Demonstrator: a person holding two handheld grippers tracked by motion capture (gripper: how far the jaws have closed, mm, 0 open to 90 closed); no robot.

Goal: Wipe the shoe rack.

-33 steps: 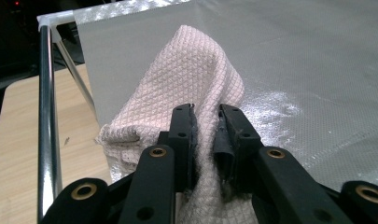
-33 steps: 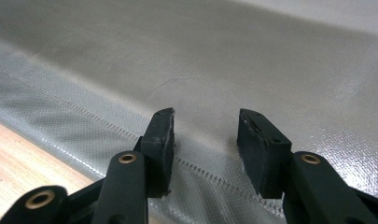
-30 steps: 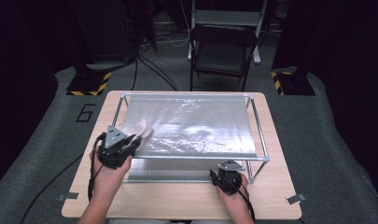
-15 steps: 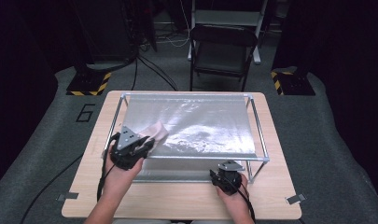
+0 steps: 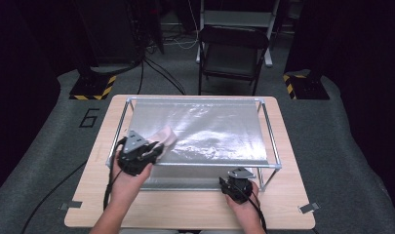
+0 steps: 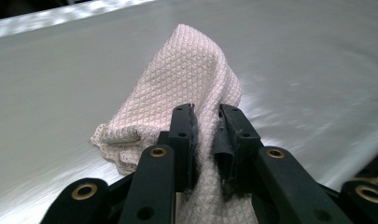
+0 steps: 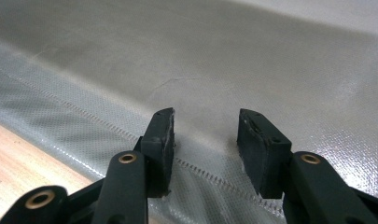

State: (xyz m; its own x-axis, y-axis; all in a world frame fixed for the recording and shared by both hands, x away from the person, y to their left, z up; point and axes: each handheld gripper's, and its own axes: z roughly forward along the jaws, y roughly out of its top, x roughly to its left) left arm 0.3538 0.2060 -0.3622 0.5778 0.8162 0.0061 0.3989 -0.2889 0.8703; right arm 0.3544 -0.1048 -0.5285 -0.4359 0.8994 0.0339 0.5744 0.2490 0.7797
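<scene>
A pale pink waffle-weave cloth is pinched between the jaws of my left gripper, which is shut on it. In the high view that cloth rests on a clear plastic sheet stretched over a metal frame, with my left gripper at the sheet's near left part. My right gripper is low at the near right, below the frame's front rail. In the right gripper view its jaws stand open over the hanging plastic's stitched hem, holding nothing.
The frame stands on a wooden table. A black folding chair is behind the table. Yellow-black striped bases sit on the grey floor at left and right, and cables trail across it. Tape strips mark the table's front corners.
My left gripper has carried the cloth rightward and a little farther onto the plastic sheet. The right gripper has stayed where it was.
</scene>
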